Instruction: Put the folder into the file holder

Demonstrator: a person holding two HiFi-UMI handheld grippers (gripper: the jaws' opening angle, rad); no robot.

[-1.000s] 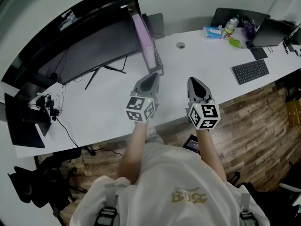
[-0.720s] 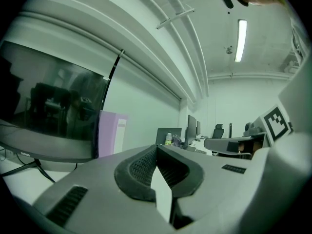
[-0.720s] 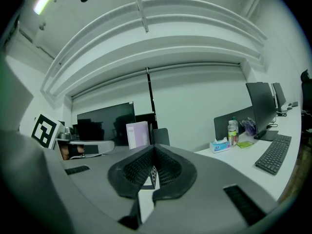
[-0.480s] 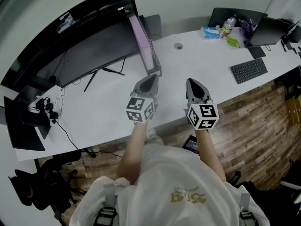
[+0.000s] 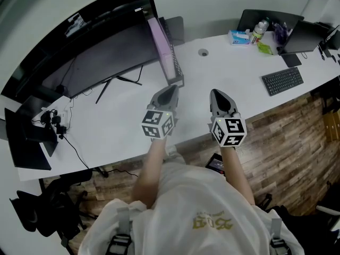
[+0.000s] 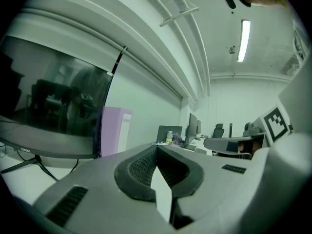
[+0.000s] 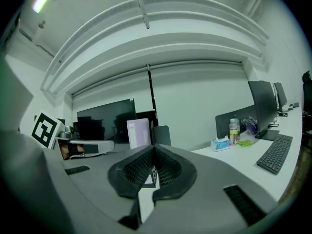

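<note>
While hovering level over the white counter (image 5: 117,126), shut tight on nothing: left claw (image 5: 171,87), right claw (image 5: 218,93).
Just beyond, upright in the file holder (image 5: 178,74): purple folder (image 5: 161,47).

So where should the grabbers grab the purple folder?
Probably by its near narrow edge, coming straight from the front. The folder stands upright and thin at the holder, with that edge facing both grippers, so the jaws could pinch across its flat sides. The left gripper and right gripper are shut and must open first.
</note>
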